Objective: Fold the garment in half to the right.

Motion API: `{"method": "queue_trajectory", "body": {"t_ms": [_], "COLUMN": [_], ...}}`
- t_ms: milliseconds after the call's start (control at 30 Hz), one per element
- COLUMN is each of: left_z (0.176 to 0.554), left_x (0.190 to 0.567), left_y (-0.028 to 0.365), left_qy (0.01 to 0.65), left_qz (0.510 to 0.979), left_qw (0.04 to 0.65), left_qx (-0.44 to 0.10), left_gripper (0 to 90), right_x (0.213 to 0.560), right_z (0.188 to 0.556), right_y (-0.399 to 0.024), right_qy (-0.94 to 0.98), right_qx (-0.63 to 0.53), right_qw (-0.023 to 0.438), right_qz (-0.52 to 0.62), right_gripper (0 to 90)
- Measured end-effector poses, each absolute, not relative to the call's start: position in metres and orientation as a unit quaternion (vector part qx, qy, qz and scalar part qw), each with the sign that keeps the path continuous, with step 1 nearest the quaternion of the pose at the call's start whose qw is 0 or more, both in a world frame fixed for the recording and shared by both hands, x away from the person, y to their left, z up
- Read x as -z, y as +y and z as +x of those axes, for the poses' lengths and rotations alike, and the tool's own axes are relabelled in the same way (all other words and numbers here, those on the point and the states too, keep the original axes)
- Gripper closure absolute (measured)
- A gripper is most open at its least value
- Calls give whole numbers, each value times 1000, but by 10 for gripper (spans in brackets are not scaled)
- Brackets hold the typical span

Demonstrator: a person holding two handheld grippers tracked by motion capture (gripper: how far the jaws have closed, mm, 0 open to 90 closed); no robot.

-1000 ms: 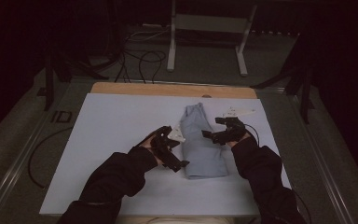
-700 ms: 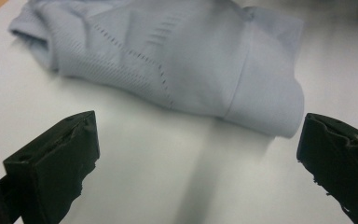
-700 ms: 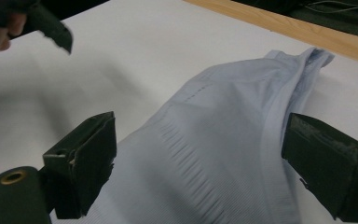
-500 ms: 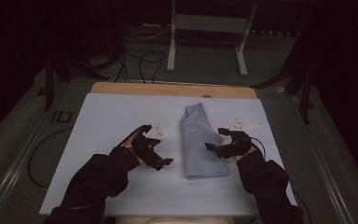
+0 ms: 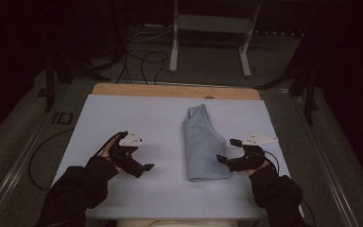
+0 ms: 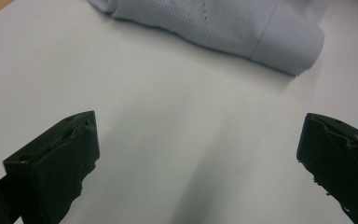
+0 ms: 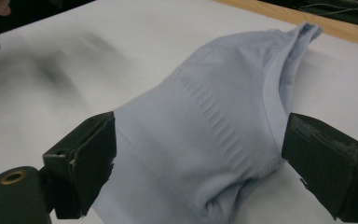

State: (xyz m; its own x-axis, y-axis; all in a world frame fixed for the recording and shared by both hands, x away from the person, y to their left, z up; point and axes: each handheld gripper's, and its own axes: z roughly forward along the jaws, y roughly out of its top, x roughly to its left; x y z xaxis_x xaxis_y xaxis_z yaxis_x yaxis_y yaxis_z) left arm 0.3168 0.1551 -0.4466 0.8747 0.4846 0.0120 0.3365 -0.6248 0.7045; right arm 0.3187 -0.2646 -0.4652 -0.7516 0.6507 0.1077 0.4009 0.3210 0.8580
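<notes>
Two tongs are positioned over the white table (image 5: 123,109), one on each side of a folded pale-blue garment (image 5: 202,144). The left tongs (image 5: 144,168) are held wide, with nothing between the jaws; in the left gripper view (image 6: 198,154) only bare table surface lies between them. The garment sits ahead of the left tongs, well apart from their tips, its folded end (image 6: 289,46) toward the upper right of that view.

The right tongs (image 5: 227,150) are likewise held wide. They sit just beside the garment's near corner. In the right gripper view (image 7: 198,168) the two jaws stand to either side of the garment's rounded folded end (image 7: 214,135); whether either jaw touches the fabric cannot be determined. A ribbed seam line (image 7: 216,123) runs along the fabric between the jaws, and the garment's narrow far end (image 7: 305,32) points away from the right tongs toward the table's wooden edge (image 7: 307,18).

Both forearms wear dark sleeves (image 5: 82,189).
</notes>
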Motion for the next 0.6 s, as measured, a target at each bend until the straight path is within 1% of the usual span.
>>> {"method": "queue_trajectory", "body": {"t_ms": [300, 367, 600], "left_z": [305, 301, 292], "left_x": [458, 464, 476], "left_y": [187, 199, 219], "left_qy": [253, 268, 292], "left_qz": [890, 884, 870], "left_qw": [366, 369, 384], "left_qx": [-100, -100, -100], "left_gripper": [0, 0, 0], "right_x": [473, 477, 486], "right_z": [305, 300, 291], "right_y": [-275, -277, -281], "right_qy": [800, 802, 808], "right_qx": [-483, -478, -468], "right_qw": [131, 127, 130], "right_qz": [332, 334, 333], "right_gripper": [100, 100, 100]}}
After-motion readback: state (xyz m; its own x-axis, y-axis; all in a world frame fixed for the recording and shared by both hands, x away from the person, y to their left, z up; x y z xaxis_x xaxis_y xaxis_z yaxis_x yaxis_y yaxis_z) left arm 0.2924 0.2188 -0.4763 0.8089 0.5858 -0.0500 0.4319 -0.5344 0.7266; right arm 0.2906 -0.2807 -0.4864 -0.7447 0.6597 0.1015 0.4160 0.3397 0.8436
